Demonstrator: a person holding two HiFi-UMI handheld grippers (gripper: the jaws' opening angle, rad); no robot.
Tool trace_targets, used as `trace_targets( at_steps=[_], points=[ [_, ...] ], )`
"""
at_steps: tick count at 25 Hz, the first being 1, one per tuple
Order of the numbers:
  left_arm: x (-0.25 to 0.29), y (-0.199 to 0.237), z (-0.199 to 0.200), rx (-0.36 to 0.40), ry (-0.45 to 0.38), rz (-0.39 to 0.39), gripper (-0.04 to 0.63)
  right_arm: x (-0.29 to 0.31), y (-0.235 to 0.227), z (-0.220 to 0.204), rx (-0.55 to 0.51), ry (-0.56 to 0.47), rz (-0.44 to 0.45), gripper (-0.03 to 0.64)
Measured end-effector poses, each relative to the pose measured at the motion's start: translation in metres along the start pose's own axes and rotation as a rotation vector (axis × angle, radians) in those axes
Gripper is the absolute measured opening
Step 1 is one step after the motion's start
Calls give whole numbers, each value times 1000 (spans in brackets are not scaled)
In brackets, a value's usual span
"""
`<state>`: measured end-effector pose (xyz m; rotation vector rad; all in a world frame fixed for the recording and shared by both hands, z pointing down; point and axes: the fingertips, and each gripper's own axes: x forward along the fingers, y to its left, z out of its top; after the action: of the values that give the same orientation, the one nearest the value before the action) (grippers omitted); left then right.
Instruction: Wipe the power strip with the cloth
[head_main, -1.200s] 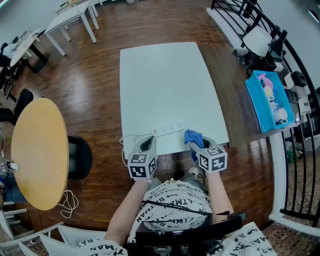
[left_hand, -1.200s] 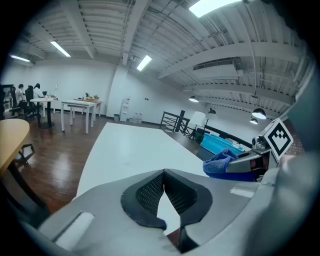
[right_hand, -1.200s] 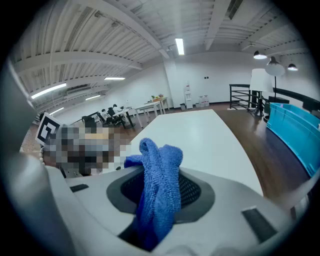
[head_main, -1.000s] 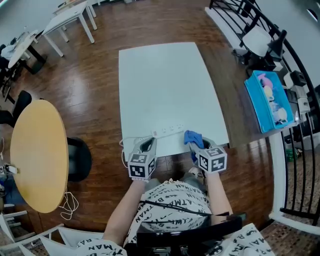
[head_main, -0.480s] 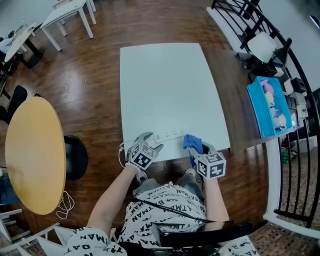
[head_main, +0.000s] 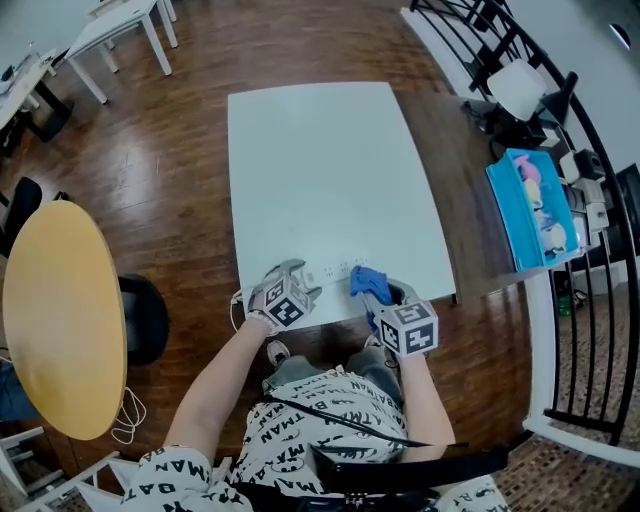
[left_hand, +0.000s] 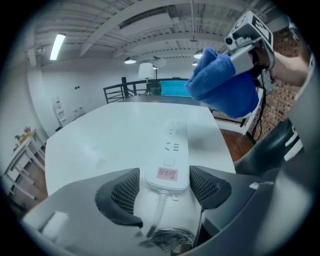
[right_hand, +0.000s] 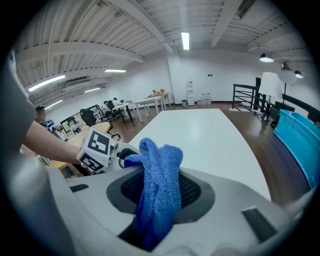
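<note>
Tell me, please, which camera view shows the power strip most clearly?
The left gripper view: the power strip lies close and central, with sockets, label and cord end plain. The head view shows it only as a small white bar near the front edge of the table. The right gripper view misses it.

Head view looks down; gripper views likely share the table (head_main: 320, 170).

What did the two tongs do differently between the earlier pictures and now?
The left tongs dropped forward to the table and tilted, and their jaws have just been opening. The cable end of the power strip now lies between them, unsqueezed. The right tongs stay shut on the cloth, and the strip stayed at the table's near edge.
</note>
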<state>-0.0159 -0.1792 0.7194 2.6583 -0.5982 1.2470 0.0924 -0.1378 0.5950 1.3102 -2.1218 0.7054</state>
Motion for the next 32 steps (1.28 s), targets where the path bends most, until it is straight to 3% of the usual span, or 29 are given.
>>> trace_targets(
  at_steps=[10,17,25,32],
  points=[
    [9,-5,0,78,26,-119,307,4,7,0,8,10,13,135],
    [8,-5,3,78,28,-99,286,-4,-5,-1,12,6,-1,135],
    [-36,1,28,39,-107,46,285,-13,-5,14,-31,-27,50,135],
    [-112,5,50,0,-186,227,285,-31,35,56,-150,-113,204,135]
  ],
)
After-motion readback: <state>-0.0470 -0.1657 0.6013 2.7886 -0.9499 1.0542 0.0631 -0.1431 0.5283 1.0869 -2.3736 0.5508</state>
